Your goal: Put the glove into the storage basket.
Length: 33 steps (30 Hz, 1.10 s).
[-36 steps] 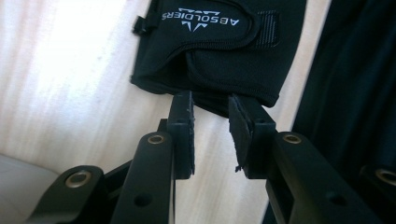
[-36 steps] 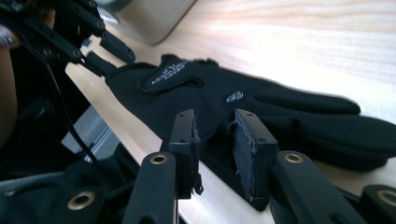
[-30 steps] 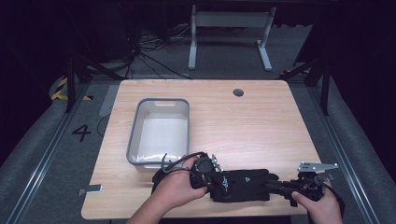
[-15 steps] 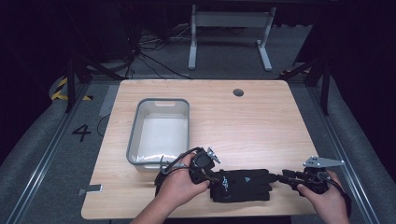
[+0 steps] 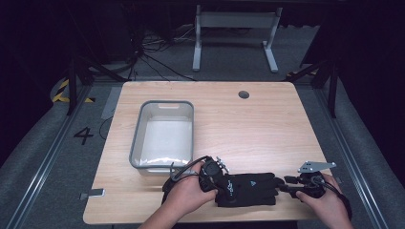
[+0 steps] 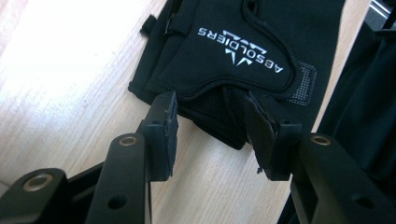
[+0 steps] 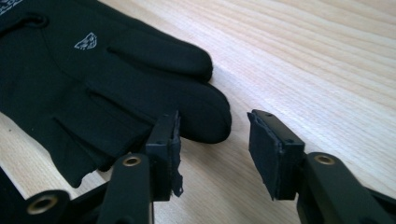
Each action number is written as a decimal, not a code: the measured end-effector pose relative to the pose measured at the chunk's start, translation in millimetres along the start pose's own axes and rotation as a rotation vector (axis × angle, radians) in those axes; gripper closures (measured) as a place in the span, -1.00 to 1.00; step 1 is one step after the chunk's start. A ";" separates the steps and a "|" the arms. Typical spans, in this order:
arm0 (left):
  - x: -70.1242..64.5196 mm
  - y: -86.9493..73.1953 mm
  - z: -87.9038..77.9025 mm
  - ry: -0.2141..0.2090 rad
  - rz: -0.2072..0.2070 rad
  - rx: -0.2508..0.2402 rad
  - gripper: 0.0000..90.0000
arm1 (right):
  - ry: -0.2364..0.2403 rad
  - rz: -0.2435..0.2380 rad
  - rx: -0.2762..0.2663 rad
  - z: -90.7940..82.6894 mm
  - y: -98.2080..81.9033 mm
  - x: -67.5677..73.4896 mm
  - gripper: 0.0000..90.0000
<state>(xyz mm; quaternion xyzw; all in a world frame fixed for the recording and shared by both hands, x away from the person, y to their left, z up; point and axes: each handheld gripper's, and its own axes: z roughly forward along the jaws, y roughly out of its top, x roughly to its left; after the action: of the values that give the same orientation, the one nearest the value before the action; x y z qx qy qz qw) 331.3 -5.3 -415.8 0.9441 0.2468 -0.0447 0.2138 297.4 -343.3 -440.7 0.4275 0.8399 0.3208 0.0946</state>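
Wooden table [image 5: 267,124]: grey bin [image 5: 164,134] behind black glove [image 5: 248,188].

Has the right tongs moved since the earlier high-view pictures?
Yes. The right tongs have drawn slightly back toward the table's near edge, off the black glove's fingertips, their jaws just opened with nothing between them.

Light wooden table [image 5: 267,124], round cable hole [image 5: 244,94] noted near far edge. Grey plastic bin [image 5: 165,135] set left of centre; black glove [image 5: 248,189] laid flat at near edge.
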 end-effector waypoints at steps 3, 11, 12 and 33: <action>0.2 -0.4 4.7 0.006 -0.002 0.016 0.20 | 0.016 -0.012 0.015 1.8 0.6 1.5 0.46; 0.0 0.0 12.3 0.006 -0.003 0.047 0.22 | -0.008 -0.045 0.020 -1.9 1.1 2.1 0.86; -0.1 0.0 12.9 0.006 -0.007 0.046 0.23 | -0.008 -0.048 0.017 -2.5 1.1 2.3 0.87; -11.4 2.7 13.1 0.043 0.034 0.049 1.00 | -0.016 -0.044 -0.006 -8.0 3.6 6.2 0.91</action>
<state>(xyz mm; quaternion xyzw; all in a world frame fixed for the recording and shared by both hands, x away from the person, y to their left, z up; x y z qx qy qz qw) 322.9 -18.1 -424.4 0.9539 0.2339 -0.0268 0.1859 292.5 -340.5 -431.5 0.4114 0.8473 0.3174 0.1096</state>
